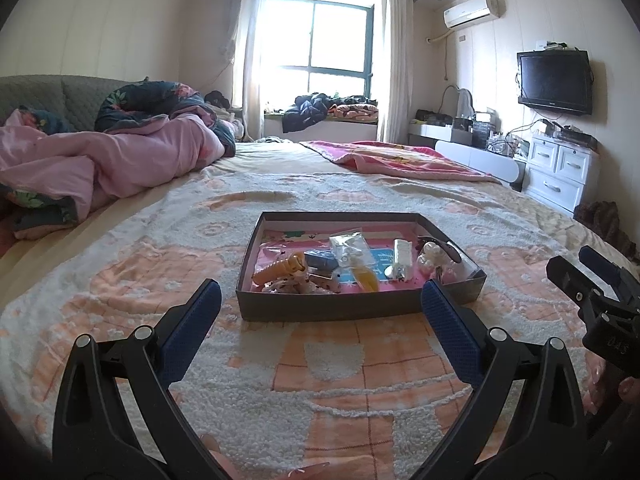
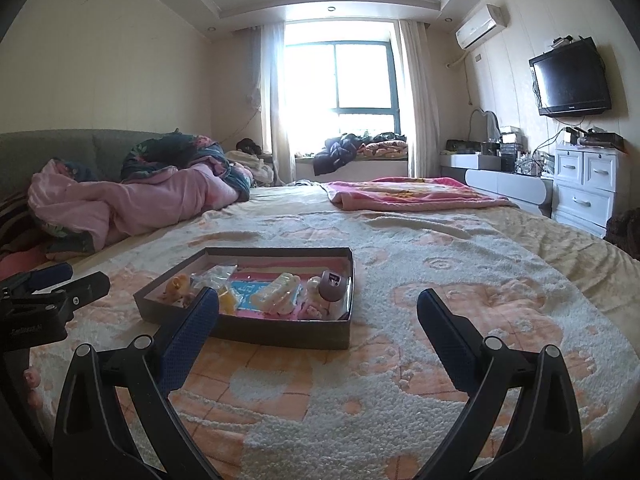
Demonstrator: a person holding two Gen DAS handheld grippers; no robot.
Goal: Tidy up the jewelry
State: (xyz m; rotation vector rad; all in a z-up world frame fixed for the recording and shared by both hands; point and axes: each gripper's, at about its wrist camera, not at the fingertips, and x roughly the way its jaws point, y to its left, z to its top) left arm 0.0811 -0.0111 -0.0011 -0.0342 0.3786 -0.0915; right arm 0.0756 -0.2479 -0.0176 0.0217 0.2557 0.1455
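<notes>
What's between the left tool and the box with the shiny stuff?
Only bare patterned blanket. In the left wrist view, the open left tool sits just short of the box, with nothing lying in that stretch.

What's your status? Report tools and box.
Left tool open, empty. Right tool open, empty. Jewelry box on bedspread, untouched, contents loose. Nothing in the way.

Bed [image 1: 280, 380] under peach-and-white fleece, bearing grey tray [image 1: 320, 308], pink blanket [image 1: 384, 156], perhaps a rumpled quilt [image 1: 132, 152].

Shallow grey box [image 1: 352, 307] flat on the bedspread, open-topped, pink-lined, strewn with loose trinkets [image 1: 354, 258].
</notes>
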